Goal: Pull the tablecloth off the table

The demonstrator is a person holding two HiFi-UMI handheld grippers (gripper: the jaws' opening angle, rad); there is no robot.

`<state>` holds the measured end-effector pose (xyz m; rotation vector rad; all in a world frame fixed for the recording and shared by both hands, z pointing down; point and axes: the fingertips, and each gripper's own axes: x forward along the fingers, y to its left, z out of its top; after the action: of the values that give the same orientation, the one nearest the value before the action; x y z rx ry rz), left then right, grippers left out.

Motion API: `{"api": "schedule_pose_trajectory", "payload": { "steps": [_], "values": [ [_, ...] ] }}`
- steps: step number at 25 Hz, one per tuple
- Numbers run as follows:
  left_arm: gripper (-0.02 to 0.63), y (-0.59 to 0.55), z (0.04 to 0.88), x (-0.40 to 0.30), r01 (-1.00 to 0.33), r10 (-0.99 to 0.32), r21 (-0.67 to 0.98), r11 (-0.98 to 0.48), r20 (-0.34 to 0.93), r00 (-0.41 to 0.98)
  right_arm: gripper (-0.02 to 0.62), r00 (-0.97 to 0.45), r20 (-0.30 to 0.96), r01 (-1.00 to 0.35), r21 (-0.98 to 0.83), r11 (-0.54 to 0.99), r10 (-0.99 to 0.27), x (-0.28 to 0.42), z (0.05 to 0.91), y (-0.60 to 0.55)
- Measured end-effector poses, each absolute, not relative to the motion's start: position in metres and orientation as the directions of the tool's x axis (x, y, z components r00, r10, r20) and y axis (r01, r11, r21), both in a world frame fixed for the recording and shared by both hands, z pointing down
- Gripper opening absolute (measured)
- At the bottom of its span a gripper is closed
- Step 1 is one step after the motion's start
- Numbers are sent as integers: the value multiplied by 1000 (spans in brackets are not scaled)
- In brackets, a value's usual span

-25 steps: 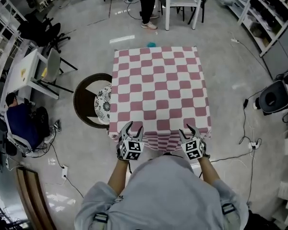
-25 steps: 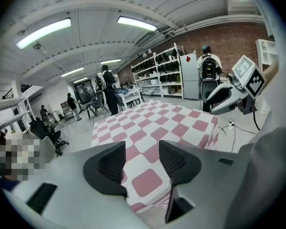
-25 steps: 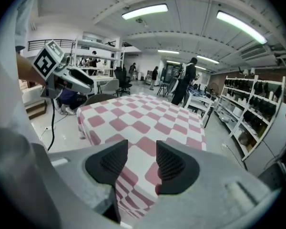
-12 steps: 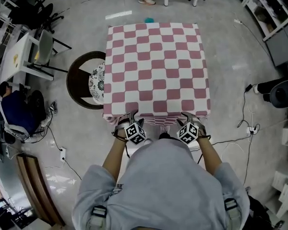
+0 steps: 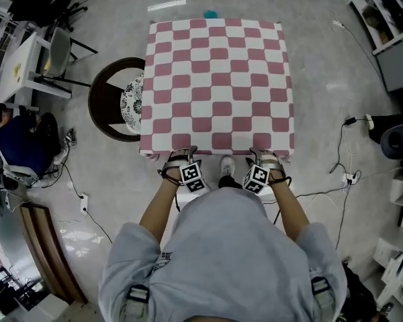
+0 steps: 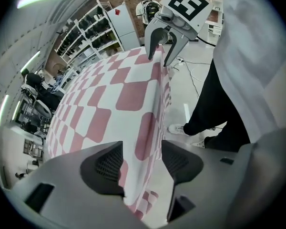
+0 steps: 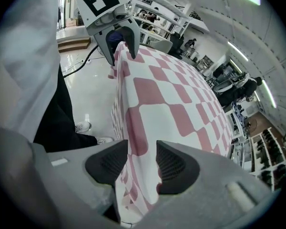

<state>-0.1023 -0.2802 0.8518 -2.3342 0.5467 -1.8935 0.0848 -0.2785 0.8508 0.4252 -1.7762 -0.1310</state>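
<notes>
The pink-and-white checked fabric tablecloth (image 5: pixel 218 86) lies spread flat just ahead of both claws; what bears it is wholly hidden, and its near hem hangs down between each pair of jaws. The left gripper (image 5: pixel 182 154) has just been opening and stands wide, pads clear of the hem; the right gripper (image 5: pixel 264 155) gapes likewise, gripping nothing.

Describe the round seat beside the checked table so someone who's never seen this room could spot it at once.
Find the square pink-and-white checked tablecloth in the middle of the grey floor. Beside its left edge in the head view stands a round dark-brown seat holding a black-and-white patterned cushion. Nothing else nearby is round with a patterned cushion.
</notes>
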Motion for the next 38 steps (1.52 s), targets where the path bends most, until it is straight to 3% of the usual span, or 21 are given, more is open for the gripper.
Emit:
{"api": "schedule_pose_trajectory", "payload": {
  "steps": [10,14,23,28,34,38],
  "values": [
    [239,-288,870,-104,-222,-341,-306,-926,930,140,172,-150,911,-174,359,917,-385,89,872,-292],
    [166,-294,868,-107,-240,-392,-356,-903,912,124,170,-157,901,-158,381,911,-404,84,863,-292],
    [144,-296,868,-106,-234,-411,-380,-895,906,99,153,-141,883,-130,432,893,-447,85,860,-294],
    [100,-290,866,-107,-231,-426,-398,-888,900,87,113,-103,887,-140,436,889,-450,92,866,-284],
    [28,-293,858,-109,-233,-442,-417,-878,894,67,12,-100,876,-195,448,872,-472,91,852,-287],
    [17,-289,853,-110,-242,-448,-421,-874,891,69,9,-98,872,-252,445,860,-480,91,850,-282]
  ]
}}
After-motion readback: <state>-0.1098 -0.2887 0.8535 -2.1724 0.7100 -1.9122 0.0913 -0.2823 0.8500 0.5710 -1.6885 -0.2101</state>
